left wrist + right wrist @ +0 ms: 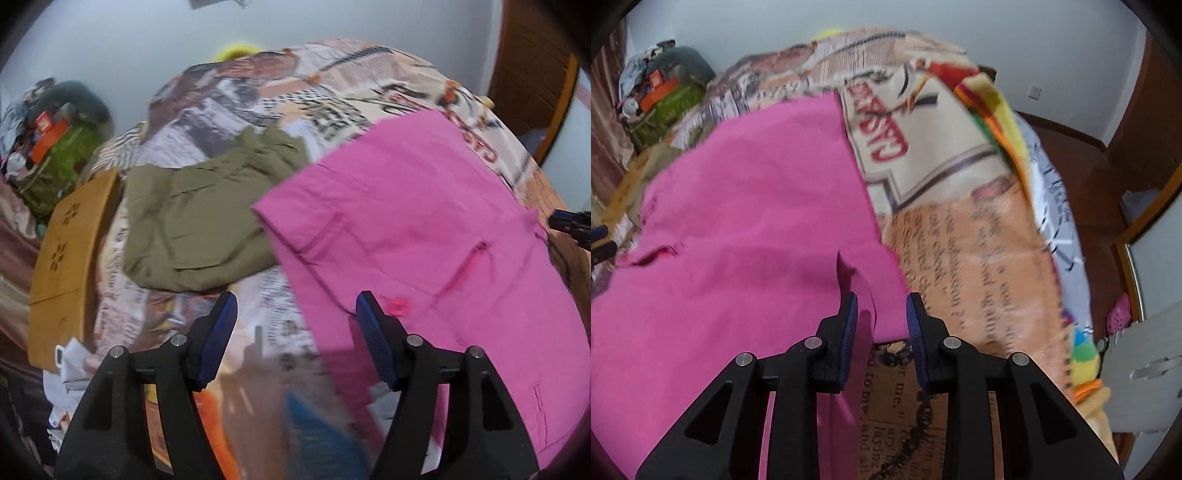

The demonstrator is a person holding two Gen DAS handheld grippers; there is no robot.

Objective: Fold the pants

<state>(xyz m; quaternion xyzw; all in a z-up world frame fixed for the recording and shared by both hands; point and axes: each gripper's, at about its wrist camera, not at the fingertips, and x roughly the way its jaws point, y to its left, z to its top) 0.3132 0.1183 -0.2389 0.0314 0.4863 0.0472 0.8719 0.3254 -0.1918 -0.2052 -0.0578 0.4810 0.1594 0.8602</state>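
Pink pants lie spread on a bed with a newspaper-print cover; they also show in the right wrist view. My left gripper is open and empty, above the cover at the pants' left edge, its right finger over the pink cloth near a button. My right gripper is open, with a corner flap of the pink pants lying between its fingers. The tip of the right gripper shows at the right edge of the left wrist view.
Olive-green folded pants lie on the bed left of the pink pair. A tan cardboard piece leans at the bed's left edge. A pile of bags and clutter sits at far left. Wooden door at far right.
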